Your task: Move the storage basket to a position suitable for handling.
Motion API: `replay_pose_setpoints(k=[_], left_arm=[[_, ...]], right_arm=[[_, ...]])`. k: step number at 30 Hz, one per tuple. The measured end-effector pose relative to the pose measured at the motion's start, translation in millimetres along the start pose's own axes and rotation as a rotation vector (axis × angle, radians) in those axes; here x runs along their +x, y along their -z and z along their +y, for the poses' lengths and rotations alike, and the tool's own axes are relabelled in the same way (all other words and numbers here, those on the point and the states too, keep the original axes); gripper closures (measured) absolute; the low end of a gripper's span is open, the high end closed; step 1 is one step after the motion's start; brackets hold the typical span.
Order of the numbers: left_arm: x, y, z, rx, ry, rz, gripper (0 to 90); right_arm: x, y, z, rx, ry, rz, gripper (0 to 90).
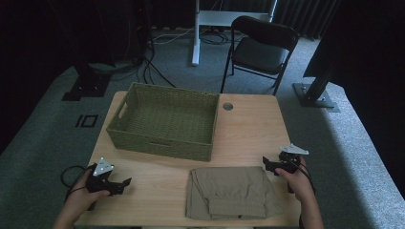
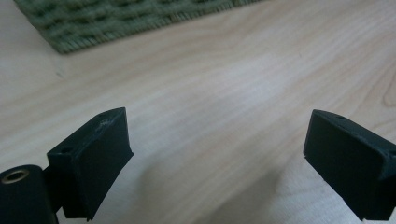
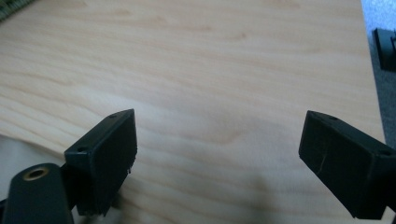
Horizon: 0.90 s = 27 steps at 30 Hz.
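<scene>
Two claws are resting low over a pale wooden tabletop (image 1: 248, 129), one in each of a person's hands. Left claw (image 1: 125, 183) is sitting near the front left corner, pointing right; in the left gripper view its jaws are standing wide apart with bare wood between them and nothing held. Right claw (image 1: 265, 163) is hovering at the right side, pointing left, just beside the top right corner of a folded cloth (image 1: 231, 192); in the right gripper view its jaws are likewise gaping wide and holding nothing.

That cloth, khaki and folded into a rough rectangle, is lying flat at the front middle of the tabletop, between the two claws. A woven green basket (image 1: 165, 121) is standing empty behind it, toward the left, its front wall close to the cloth's far edge.

Judging from the layout, the step in hand is taking hold of the cloth, likely to move it into the basket. Doing it well probably means coming in low at opposite edges, sliding one jaw under all folded layers, and closing firmly so no layer slips free. Lifting both sides evenly should be keeping the fold intact while clearing the basket's front wall.
</scene>
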<state>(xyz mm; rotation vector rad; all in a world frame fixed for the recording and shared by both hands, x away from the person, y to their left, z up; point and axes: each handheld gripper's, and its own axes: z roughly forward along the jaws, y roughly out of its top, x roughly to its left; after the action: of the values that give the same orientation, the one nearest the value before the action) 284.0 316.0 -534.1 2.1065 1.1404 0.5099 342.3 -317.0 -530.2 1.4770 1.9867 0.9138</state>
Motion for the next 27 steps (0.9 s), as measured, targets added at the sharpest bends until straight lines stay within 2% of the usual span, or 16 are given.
replay_pose_setpoints(k=[5,10,13,17,22,27], left_arm=[[9.1,5.5,13.0,-0.028,0.004,0.029,8.1],[17.6,11.8,27.4,-0.079,0.021,0.008,8.1],[21.0,14.0,35.0,-0.091,0.015,0.013,8.1],[26.5,18.2,45.5,-0.111,0.017,-0.001,8.1],[33.2,22.9,57.7,-0.132,0.006,0.012,8.1],[39.7,25.6,70.1,-0.176,0.007,0.028,8.1]], right_arm=[[9.4,4.1,13.5,-0.033,0.006,0.030,11.1],[19.3,6.7,23.4,-0.054,0.004,0.058,11.1],[24.5,8.4,29.4,-0.063,0.014,0.065,11.2],[33.6,10.6,38.4,-0.079,0.032,0.081,11.1],[47.1,11.5,49.9,-0.104,0.046,0.115,11.2],[60.0,9.8,61.6,-0.118,0.072,0.134,11.2]])
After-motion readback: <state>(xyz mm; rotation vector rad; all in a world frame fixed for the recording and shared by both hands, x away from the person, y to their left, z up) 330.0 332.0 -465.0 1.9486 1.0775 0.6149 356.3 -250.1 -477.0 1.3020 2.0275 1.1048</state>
